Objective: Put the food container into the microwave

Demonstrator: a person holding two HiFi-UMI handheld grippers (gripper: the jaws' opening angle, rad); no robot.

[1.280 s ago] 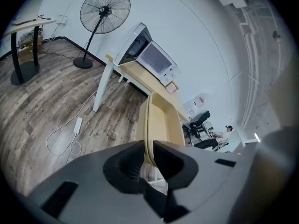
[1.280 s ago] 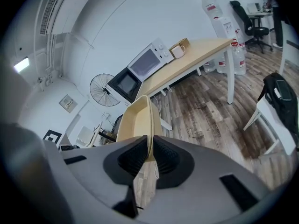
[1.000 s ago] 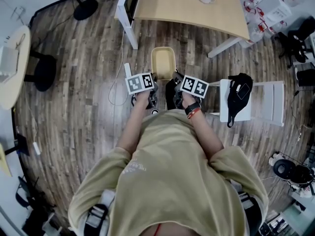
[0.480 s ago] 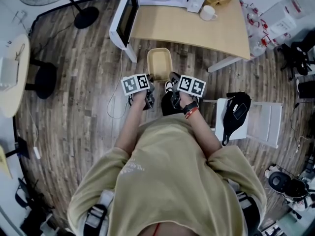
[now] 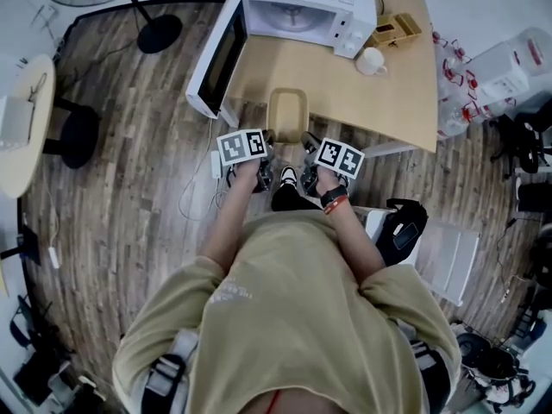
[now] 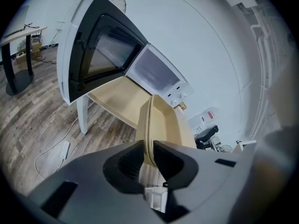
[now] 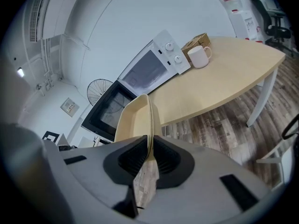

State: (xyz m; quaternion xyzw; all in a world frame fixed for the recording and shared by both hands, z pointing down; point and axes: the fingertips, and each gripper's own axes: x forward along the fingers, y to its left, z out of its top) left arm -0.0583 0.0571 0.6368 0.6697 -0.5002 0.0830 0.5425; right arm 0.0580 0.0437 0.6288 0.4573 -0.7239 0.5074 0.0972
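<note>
left hand-held gripper (image 6: 147,158) | right hand-held gripper (image 7: 149,154) | each clamped on food container (image 5: 287,113) rim | microwave (image 5: 345,7) interior unclear

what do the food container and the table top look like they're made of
The food container looks like thin moulded plastic or pulp fibre, tan and matte, with a slim rim; which one is unclear. The table has a pale wood-look top, smooth, likely laminate.

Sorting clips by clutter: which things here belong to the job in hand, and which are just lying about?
Job in hand:
- food container, gripped by left gripper and right gripper
- microwave, door open

Lying about:
- mug
- cardboard box
- fan
- black bag
</note>
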